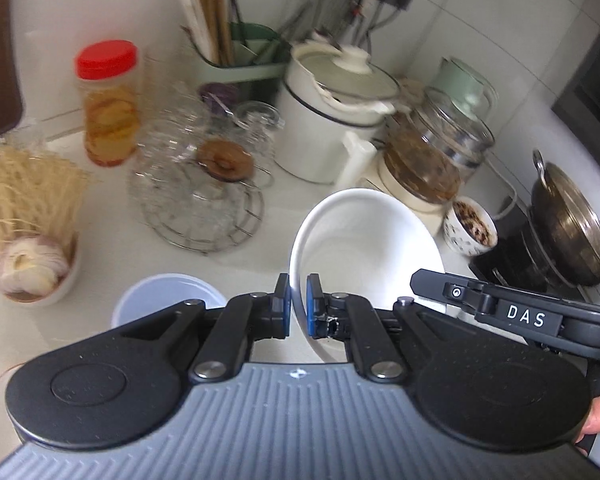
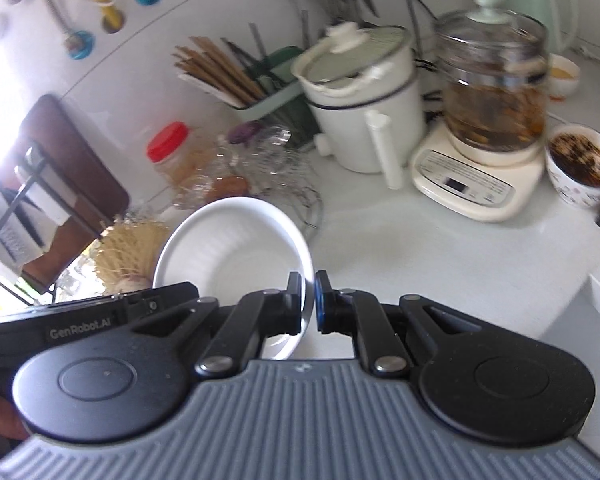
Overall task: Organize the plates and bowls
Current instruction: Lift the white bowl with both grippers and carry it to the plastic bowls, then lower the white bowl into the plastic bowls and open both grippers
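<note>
A white bowl is held tilted above the tabletop, its rim clamped by both claws: the left claw at the bowl's 9 o'clock edge, the right claw at its 3 o'clock edge. Neither destination nor stack can be made out, so the task is judged to be at an early or middle stage. A blue-white bowl at 7 o'clock in the left wrist view and a dirty cup at 3 o'clock remain unsorted.
</note>
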Demonstrator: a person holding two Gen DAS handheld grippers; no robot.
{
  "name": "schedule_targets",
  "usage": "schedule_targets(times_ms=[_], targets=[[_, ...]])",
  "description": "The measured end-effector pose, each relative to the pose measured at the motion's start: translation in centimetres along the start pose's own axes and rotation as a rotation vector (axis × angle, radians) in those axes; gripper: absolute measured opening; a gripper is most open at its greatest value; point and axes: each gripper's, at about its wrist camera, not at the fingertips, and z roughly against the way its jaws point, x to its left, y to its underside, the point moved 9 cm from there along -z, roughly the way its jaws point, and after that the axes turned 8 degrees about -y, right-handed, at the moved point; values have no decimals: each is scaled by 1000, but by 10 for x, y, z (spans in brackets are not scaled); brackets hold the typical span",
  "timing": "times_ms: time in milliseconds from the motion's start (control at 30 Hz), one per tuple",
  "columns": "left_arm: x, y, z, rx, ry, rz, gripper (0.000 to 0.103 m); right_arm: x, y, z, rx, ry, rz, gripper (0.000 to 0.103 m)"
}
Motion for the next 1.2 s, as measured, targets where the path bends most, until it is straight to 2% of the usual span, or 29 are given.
schedule_targets(times_ms=[367,767,1067,1200], targets=[[56,9,10,4,-92,118,9,44,3,-39,91,-63,97,11],[102,27,-11,67,-200,252,10,65,9,-94,217,-123,138,12],[120,40,-35,145,-242,276,10,68,24,-126,292,-109,184,12],[122,44,-42,166,-238,271,10,61,30,-132,312,-98,146,12]])
